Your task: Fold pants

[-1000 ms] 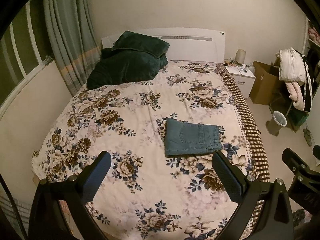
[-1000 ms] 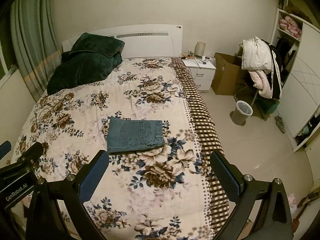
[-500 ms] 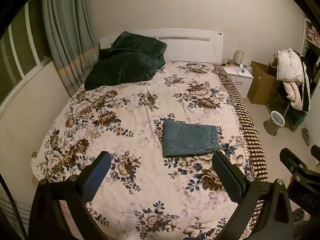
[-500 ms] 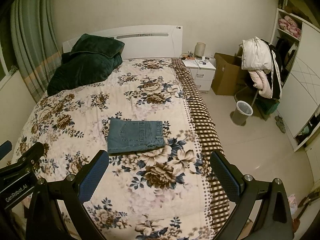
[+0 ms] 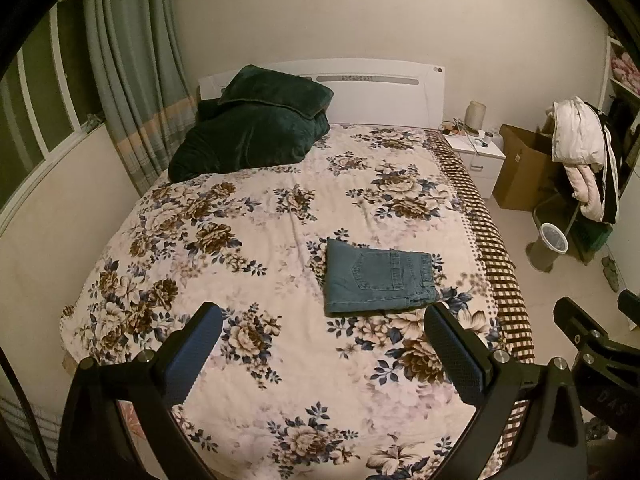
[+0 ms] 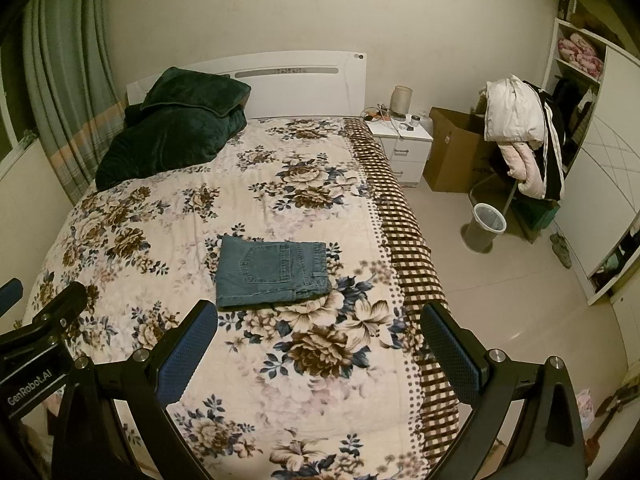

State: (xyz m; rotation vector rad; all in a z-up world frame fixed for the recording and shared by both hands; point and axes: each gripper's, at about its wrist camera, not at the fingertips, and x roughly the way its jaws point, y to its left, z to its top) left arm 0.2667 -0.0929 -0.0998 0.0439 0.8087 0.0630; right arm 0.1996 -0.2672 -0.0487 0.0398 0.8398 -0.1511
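Observation:
A pair of blue jeans (image 5: pixel 378 276) lies folded into a small rectangle on the floral bedspread (image 5: pixel 256 240), right of the bed's middle; it shows too in the right wrist view (image 6: pixel 272 272). My left gripper (image 5: pixel 322 344) is open and empty, held above the bed's near end, short of the jeans. My right gripper (image 6: pixel 320 340) is open and empty, also well back from the jeans. The right gripper's body shows at the left view's right edge (image 5: pixel 592 344).
A dark green blanket and pillow (image 5: pixel 256 128) lie at the head of the bed. A white nightstand (image 6: pixel 404 148), a cardboard box (image 6: pixel 456 152), a waste bin (image 6: pixel 486 226) and a chair heaped with clothes (image 6: pixel 520 136) stand on the floor to the right.
Both grippers have drawn back and risen slightly from the bed; the jeans sit a little farther away in view. Jaws stay open.

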